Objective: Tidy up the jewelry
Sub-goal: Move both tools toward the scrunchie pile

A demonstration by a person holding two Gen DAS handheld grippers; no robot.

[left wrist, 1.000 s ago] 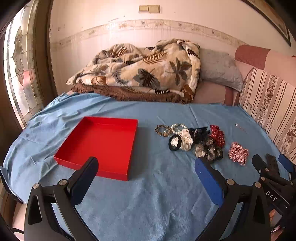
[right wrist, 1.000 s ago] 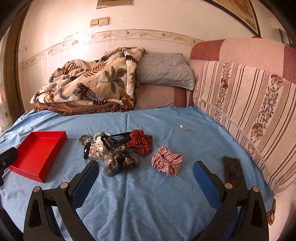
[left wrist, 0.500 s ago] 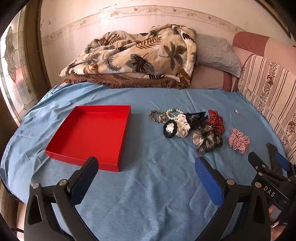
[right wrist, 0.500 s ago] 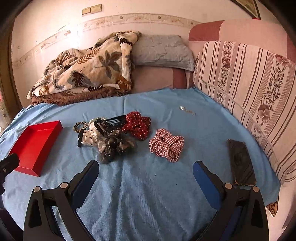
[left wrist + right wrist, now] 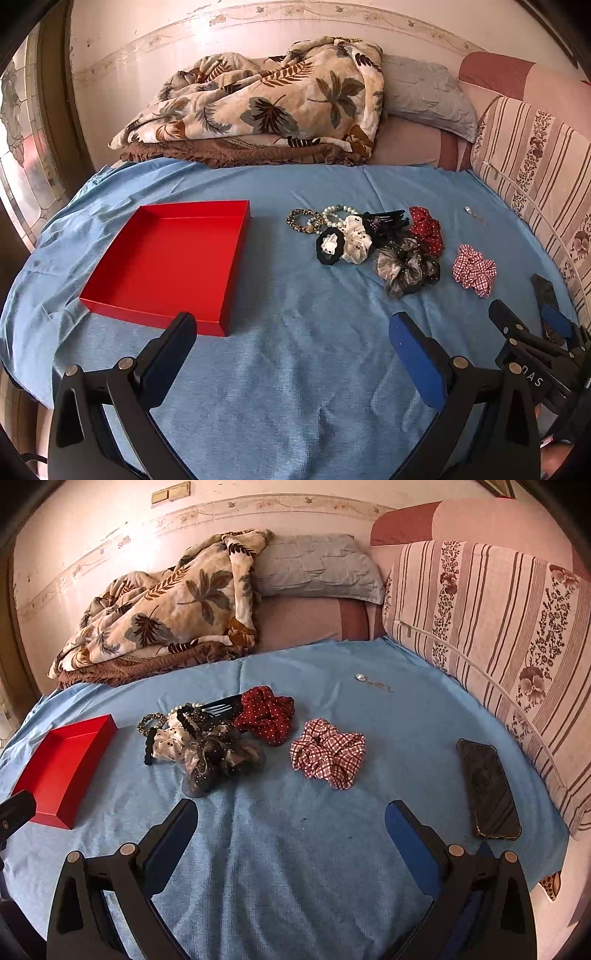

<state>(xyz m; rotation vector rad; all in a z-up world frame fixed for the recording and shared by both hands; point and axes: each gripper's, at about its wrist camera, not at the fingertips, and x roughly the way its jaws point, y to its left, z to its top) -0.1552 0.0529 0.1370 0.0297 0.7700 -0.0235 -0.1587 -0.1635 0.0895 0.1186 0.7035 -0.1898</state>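
We have yet to pick anything: our left gripper (image 5: 291, 345) and right gripper (image 5: 291, 830) hang spread and empty above the blue sheet (image 5: 295, 867). The red tray (image 5: 166, 258) lies empty; next we'd reach the checked scrunchie (image 5: 328, 753), clear of the phone (image 5: 487, 786) and tangled pile (image 5: 214, 738)

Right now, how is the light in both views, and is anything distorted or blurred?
Left wrist view: warm daylight, the red box casts a shadow to its right, fisheye bends the blue sheet edges. Right wrist view: sharp overall, the phone shows slight glare, dark vignette in the corners.
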